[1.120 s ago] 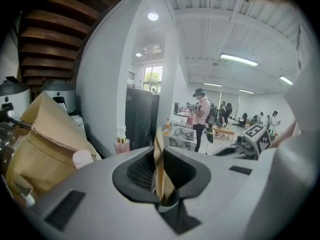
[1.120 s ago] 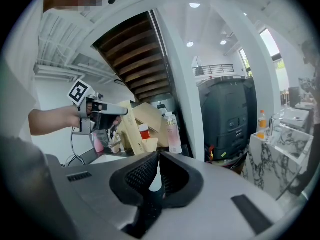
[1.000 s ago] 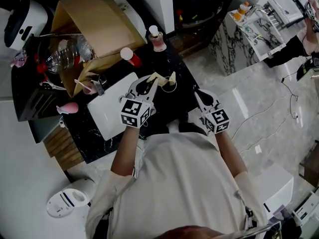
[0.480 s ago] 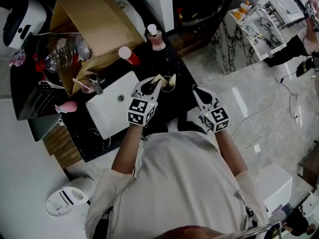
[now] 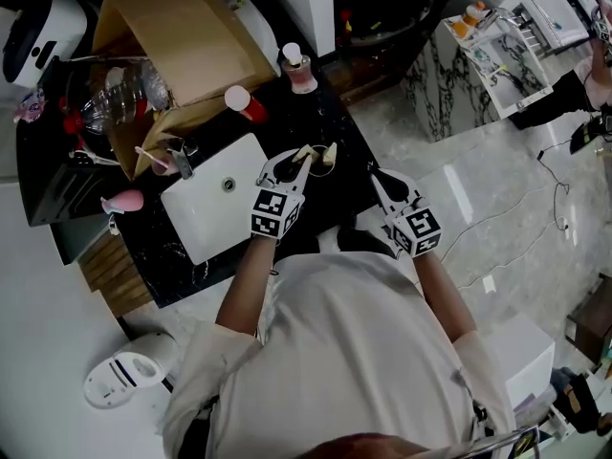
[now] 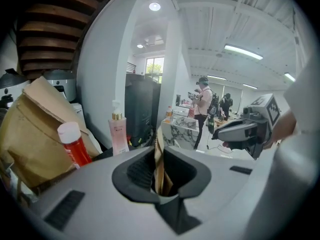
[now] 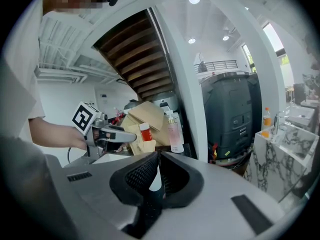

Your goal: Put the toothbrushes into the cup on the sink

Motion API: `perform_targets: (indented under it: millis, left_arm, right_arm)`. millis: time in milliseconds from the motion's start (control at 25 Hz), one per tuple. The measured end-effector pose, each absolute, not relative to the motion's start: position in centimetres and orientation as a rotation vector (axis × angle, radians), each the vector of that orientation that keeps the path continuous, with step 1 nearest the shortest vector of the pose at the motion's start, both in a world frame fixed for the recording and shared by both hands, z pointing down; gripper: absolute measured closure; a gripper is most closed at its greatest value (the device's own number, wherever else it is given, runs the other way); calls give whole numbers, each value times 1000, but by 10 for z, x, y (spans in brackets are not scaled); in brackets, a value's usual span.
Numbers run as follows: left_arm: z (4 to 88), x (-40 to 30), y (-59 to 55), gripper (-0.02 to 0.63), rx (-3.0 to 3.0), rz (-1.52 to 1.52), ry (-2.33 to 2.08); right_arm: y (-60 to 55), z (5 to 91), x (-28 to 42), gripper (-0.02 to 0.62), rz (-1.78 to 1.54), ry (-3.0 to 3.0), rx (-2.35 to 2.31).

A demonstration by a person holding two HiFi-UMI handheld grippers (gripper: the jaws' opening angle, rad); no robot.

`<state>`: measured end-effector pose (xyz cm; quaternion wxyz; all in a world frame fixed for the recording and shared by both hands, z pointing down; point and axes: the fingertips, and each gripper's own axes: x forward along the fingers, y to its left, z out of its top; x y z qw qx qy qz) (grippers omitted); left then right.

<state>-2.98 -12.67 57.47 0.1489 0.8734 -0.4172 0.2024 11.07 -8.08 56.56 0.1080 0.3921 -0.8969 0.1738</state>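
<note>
My left gripper [image 5: 304, 157] hangs low over the black counter [image 5: 330, 194], just right of the white sink [image 5: 215, 213]. It is shut on a pale beige toothbrush [image 6: 158, 176], which stands upright between the pads in the left gripper view. A second pale piece [image 5: 329, 154] shows just right of the tips; I cannot tell whether it is held. A small pink cup [image 5: 163, 166] with a stick in it stands by the faucet [image 5: 184, 163] at the sink's far corner. My right gripper [image 5: 377, 173] is shut and empty at the counter's right edge.
A red bottle with a white cap [image 5: 241, 102] and a pink pump bottle [image 5: 298, 72] stand behind the sink. A brown cardboard box [image 5: 182, 41] and clear plastic bottles [image 5: 115, 98] crowd the back left. A pink object [image 5: 124, 202] lies left of the sink.
My left gripper has sunk toward the counter with the beige toothbrush still in it. The right gripper has stayed where it was.
</note>
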Motion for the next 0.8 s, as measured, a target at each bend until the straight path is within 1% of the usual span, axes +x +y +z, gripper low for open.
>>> perform_targets:
  millis: [520,560,680,800]
  left_arm:
    - [606,-29,-127,537,2444,589,-1246]
    - [606,-30,-126,529,2439,585,-1252]
    - [605,-30,-125,473,2426,569,-1265]
    - [604,-32,-125,454,2408,556,-1293]
  right_arm:
    - [-90,568,107,555,511,-2668,1065]
    - [-91,568,108,555,510,-2671,1058]
    - [-93,567,108,555,502,-2680,1035]
    - [-96,567,107,555,495,-2692,1006]
